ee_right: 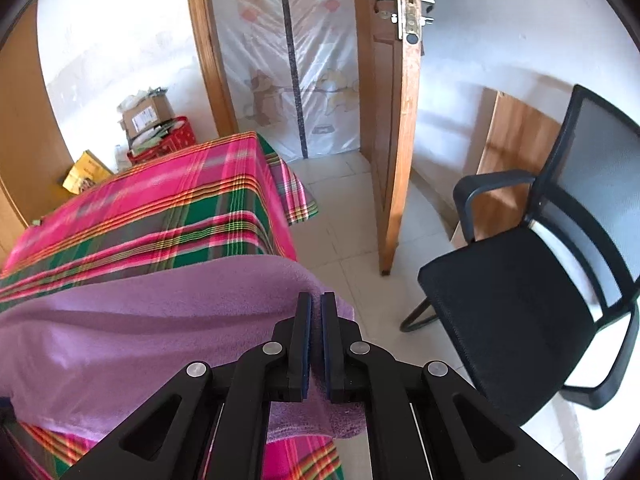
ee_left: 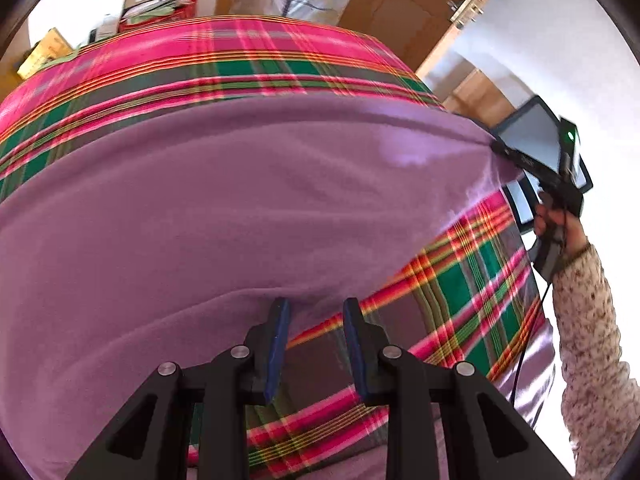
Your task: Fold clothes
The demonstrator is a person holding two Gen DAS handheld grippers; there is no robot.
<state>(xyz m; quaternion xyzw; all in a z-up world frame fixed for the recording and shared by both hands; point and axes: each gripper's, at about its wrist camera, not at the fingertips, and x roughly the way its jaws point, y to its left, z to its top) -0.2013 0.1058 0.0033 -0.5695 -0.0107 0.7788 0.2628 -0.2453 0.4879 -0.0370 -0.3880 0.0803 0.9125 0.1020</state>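
Note:
A lilac fleece garment (ee_left: 208,200) lies spread over a table with a pink and green plaid cloth (ee_left: 240,60). My left gripper (ee_left: 316,308) is open, its fingertips at the garment's near edge with nothing between them. My right gripper (ee_right: 317,300) is shut on a corner of the lilac garment (ee_right: 160,320) and holds it raised off the table's right side. In the left wrist view the right gripper (ee_left: 500,148) shows at the far right, pinching that corner, with the fabric pulled taut toward it.
A black mesh office chair (ee_right: 520,308) stands right of the table. An open wooden door (ee_right: 396,120) and a plastic-covered doorway are behind. Cardboard boxes and a red bag (ee_right: 160,136) sit beyond the table's far end. The plaid cloth (ee_right: 180,208) hangs over the table edges.

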